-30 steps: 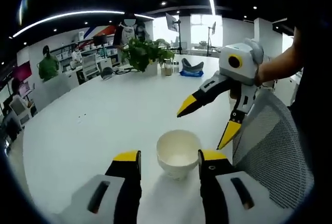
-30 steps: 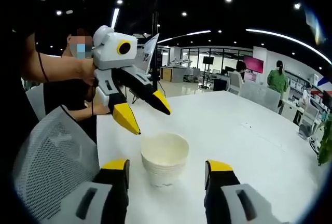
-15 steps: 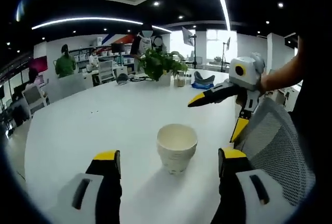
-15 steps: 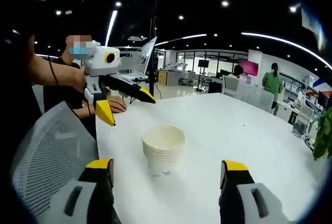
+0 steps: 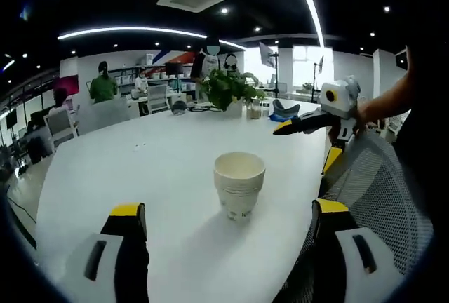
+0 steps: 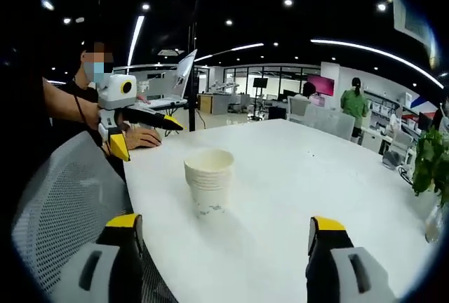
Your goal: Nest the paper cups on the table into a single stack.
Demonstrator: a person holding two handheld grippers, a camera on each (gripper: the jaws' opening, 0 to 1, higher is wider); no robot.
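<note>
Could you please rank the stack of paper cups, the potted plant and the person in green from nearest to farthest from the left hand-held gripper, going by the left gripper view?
1. Stack of paper cups: on the white table, just ahead between the open jaws.
2. Potted plant: at the table's far edge, right of centre.
3. Person in green: beyond the table, in the background on the left.

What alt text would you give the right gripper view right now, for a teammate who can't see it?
A single nested stack of paper cups stands upright on the white table, ahead of the right gripper, whose yellow-tipped jaws are wide open and empty. At left, the left gripper hangs open above the table edge, beside a mesh chair back.
</note>
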